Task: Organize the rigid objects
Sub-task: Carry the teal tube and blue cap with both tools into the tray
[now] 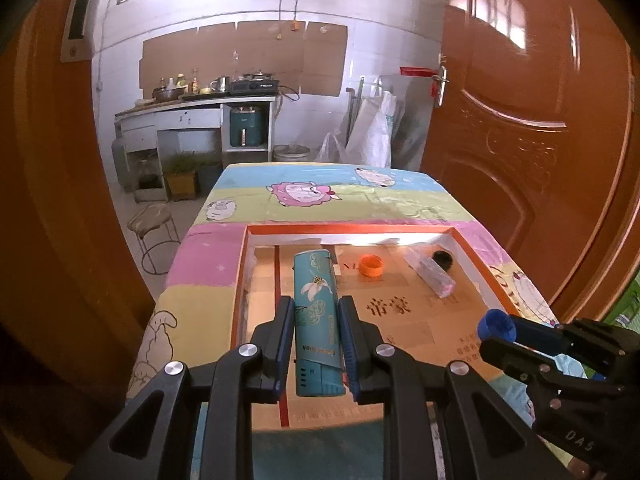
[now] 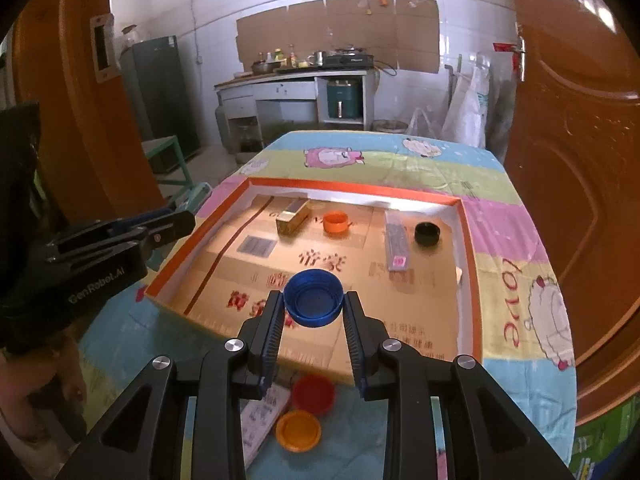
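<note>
My left gripper (image 1: 314,320) is shut on a teal patterned box (image 1: 317,320), held over the left part of an orange-rimmed cardboard tray (image 1: 348,229). My right gripper (image 2: 313,308) is shut on a blue bottle cap (image 2: 313,298), held over the tray's near edge (image 2: 466,240); it shows in the left wrist view (image 1: 496,326) at the right. In the tray lie an orange cap (image 2: 335,222), a black cap (image 2: 427,234), a clear plastic case (image 2: 396,246) and a small gold box (image 2: 293,220).
A red cap (image 2: 313,394), an orange cap (image 2: 298,430) and a printed packet (image 2: 260,420) lie on the cartoon-print tablecloth (image 2: 516,280) in front of the tray. Orange doors stand at both sides. A kitchen counter is far behind.
</note>
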`<action>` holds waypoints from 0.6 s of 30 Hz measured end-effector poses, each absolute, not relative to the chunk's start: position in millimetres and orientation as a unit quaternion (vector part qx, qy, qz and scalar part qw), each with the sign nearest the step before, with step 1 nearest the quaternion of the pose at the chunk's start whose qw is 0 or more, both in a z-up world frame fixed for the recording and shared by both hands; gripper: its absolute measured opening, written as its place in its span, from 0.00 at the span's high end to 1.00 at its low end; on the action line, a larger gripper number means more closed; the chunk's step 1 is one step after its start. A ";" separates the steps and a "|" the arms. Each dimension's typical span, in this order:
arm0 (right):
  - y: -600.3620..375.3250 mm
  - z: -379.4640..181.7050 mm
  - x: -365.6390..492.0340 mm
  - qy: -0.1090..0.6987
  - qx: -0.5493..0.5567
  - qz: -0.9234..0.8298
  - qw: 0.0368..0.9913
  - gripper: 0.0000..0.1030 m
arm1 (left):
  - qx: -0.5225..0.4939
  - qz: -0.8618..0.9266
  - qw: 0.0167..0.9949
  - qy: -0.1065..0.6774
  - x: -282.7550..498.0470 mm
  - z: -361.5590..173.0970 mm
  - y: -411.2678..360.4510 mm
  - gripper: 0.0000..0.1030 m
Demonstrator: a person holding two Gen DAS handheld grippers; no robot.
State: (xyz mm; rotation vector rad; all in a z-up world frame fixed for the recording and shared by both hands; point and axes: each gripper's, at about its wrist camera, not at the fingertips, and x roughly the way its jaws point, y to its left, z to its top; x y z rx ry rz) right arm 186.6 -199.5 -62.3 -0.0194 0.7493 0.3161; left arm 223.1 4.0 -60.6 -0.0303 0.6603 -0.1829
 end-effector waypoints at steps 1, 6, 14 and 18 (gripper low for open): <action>-199.5 -61.9 189.9 0.364 -0.009 0.154 0.919 0.70 | -0.016 -0.088 0.942 0.323 225.3 -60.9 5.0 0.78; -198.8 -60.7 209.5 0.362 -0.009 0.157 0.919 0.70 | -0.018 -0.084 0.943 0.322 242.7 -60.3 3.3 0.78; -200.8 -63.0 236.9 0.363 -0.009 0.158 0.918 0.70 | -0.008 -0.079 0.943 0.325 272.1 -61.8 1.1 0.78; -202.6 -66.2 248.9 0.366 -0.008 0.157 0.917 0.70 | -0.004 -0.078 0.941 0.330 285.7 -63.9 -0.7 0.78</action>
